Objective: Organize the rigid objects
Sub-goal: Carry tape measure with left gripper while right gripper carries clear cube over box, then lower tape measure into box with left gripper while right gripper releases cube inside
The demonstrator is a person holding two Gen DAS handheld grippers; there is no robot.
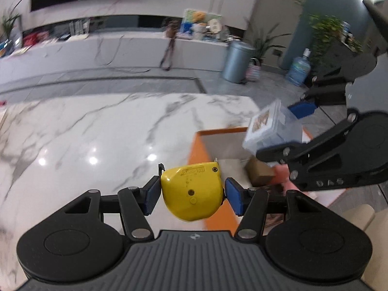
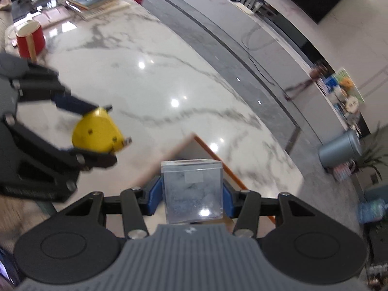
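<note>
— Two things are off the table (image 1: 97, 133) right now, one in each claw. Which has which?

— The left claw (image 1: 191, 194) pinches a yellow tape measure (image 1: 191, 191) by its sides between the blue pads (image 1: 151, 196), above the marble top and just beside the near corner of an orange tray (image 1: 201, 150). The right claw (image 2: 191, 194) clamps a clear plastic box (image 2: 192, 189) by two opposite walls, above that same tray (image 2: 208, 150).

— How are the claws angled?

— Both tilt steeply down toward the table. From the left camera the right claw (image 1: 288, 131) reaches in from the right side, tilted, with the box (image 1: 271, 126) leaning at an angle. From the right camera the left claw (image 2: 89, 131) comes in from the left, the tape measure (image 2: 97, 131) turned so its metal tip points toward the tray.

— Anything you can't make out?

— Plenty. Motion blur smears the box's printed label and its greyish contents. Inside the tray sits a brown block (image 1: 259, 173) and something pinkish beside it, partly covered by the right claw. The tray's far side is cut off behind the box. A red cup (image 2: 30, 40) stands at the table's far corner, near a stack of books (image 2: 97, 0).
</note>
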